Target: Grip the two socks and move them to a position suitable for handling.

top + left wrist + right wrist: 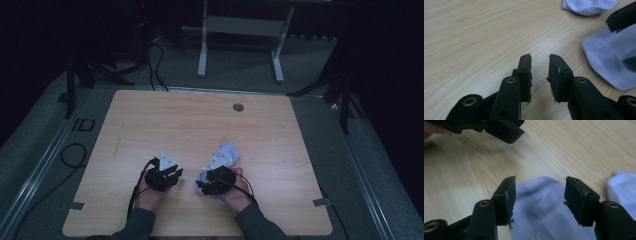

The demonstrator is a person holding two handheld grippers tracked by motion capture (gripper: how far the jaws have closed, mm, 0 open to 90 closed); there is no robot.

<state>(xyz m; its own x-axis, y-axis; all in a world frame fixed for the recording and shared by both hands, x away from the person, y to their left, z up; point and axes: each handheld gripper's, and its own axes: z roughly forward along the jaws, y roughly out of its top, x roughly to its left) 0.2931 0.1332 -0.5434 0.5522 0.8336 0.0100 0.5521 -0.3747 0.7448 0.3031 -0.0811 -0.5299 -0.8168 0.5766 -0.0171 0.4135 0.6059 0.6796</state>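
1. The table (pixel 165 120) takes up the middle of the high view, a pale wood top with a small round hole (pixel 238 107) near its far edge at about 12 o'clock. Most of the surface is bare.

2. The sock (pixel 226 151), white and crumpled, lies on the near right part of the table, at about 5 o'clock from the table's centre. In the left gripper view it sits off at 3 o'clock (pixel 609 62), with another fold of it up at 1 o'clock.

3. The right gripper (pixel 203 188) is right at the sock, held in the person's right hand (pixel 235 192) at the sock's near end. In the right gripper view (pixel 539 195) the sock (pixel 541 207) spreads under and between the two jaws, which stand well apart; the pads do not press on the cloth, so nothing is gripped.

4. The left gripper (pixel 172 176) sits just beside the sock, at 9 o'clock from it, in the left hand (pixel 148 195). In its own view (pixel 540 75) the jaws stand at a narrow gap over bare wood with nothing between them.

5. Across the right gripper view, at 11 o'clock, part of the other gripper's black body shows with a fingertip beside it.
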